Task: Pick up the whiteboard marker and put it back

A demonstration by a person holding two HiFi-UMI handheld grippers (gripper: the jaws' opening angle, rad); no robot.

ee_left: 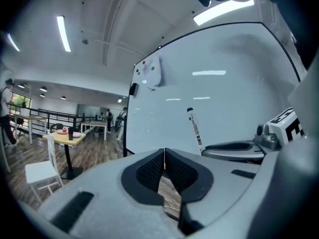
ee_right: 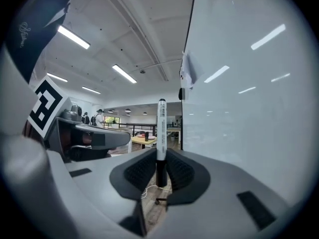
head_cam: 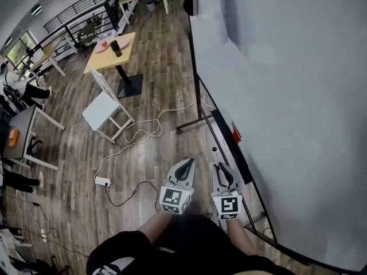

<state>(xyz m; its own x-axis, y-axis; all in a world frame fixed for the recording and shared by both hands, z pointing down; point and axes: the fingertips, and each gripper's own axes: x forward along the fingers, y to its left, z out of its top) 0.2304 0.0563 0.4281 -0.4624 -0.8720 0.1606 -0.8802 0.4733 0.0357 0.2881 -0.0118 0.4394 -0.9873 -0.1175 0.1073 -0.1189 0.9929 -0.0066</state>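
right gripper view: right hand-held gripper clamps the upright whiteboard marker; left hand-held gripper has its jaws pressed together, empty.

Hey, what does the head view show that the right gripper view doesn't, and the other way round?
Only the head view: the white chair, and the power strip and cable on the floor.
Only the right gripper view: the ceiling lights and, close up, the right gripper shut on the marker, which stands upright between the jaws.
Both: the marker, the whiteboard, the yellow table and the left gripper.
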